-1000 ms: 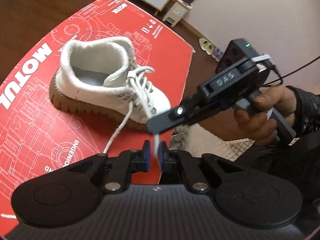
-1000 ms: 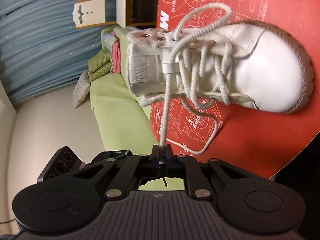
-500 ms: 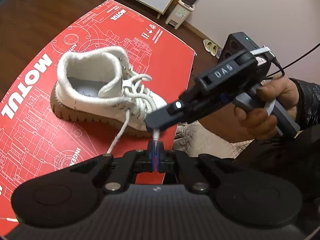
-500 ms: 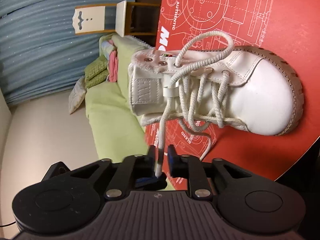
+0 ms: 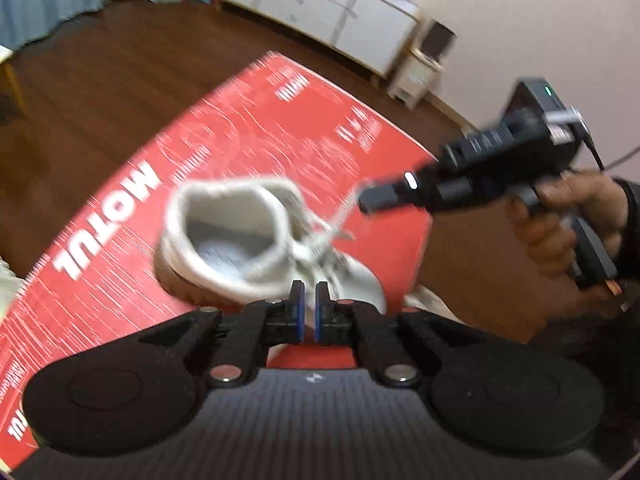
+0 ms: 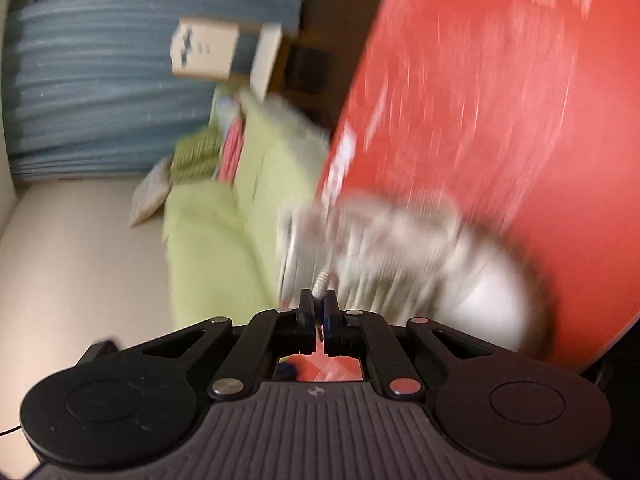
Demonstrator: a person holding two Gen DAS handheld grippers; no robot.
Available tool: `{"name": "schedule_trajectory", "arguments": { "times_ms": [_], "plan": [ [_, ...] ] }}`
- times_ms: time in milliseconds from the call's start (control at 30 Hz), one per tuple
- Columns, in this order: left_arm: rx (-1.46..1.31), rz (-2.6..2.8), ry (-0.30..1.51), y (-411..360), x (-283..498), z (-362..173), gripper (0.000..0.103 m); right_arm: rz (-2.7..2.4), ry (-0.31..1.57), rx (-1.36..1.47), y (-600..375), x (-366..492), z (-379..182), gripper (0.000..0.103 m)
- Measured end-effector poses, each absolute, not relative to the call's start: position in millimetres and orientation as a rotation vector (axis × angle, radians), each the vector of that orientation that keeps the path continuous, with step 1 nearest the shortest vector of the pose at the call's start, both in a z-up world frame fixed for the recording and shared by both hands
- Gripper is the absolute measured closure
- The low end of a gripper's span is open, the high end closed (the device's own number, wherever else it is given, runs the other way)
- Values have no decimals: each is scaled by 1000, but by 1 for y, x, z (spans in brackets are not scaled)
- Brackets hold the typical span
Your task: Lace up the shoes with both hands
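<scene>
A white ankle shoe (image 5: 240, 248) with a brown sole lies on a red printed board (image 5: 120, 216), blurred by motion in both views. My left gripper (image 5: 308, 306) hovers low in front of the shoe, its blue pads a narrow gap apart with nothing between them. In the left wrist view, a hand holds my right gripper (image 5: 365, 200) up and to the right of the shoe, with a white lace (image 5: 340, 218) running taut from the eyelets to its tip. In the right wrist view, the right gripper (image 6: 319, 304) is shut on the lace end (image 6: 322, 282), just before the shoe (image 6: 420, 264).
The red board's (image 6: 520, 100) edge runs close behind the shoe, with a green sofa (image 6: 216, 240) and cushions beyond it. Dark wood floor (image 5: 120, 72) and white cabinets (image 5: 320, 4) lie past the board. A person's hand (image 5: 560, 220) and dark sleeve fill the right side.
The left gripper let go of the lace end and its pads parted. The right gripper closed on the lace and pulled it up and to the right. Both cameras are swinging fast.
</scene>
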State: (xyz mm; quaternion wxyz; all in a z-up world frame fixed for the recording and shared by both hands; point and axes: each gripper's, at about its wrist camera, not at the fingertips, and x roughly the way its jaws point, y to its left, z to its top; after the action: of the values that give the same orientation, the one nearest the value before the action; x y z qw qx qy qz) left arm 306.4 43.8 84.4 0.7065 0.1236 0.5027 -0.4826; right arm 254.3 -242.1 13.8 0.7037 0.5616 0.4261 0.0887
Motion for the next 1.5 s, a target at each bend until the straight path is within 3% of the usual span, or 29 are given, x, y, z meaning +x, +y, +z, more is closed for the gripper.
{"name": "schedule_trajectory", "arguments": {
  "times_ms": [333,733,1500],
  "plan": [
    [307,-1031,1161,40,315,75,103,355,1083,1223,-215,280,-10,99],
    [277,-1054,1163,44,319,74,102,326,1015,1215,-201,292,-22,99],
    [194,-1041,1170,54,322,71,103,376,1100,1220,-195,305,-34,100]
  ]
}}
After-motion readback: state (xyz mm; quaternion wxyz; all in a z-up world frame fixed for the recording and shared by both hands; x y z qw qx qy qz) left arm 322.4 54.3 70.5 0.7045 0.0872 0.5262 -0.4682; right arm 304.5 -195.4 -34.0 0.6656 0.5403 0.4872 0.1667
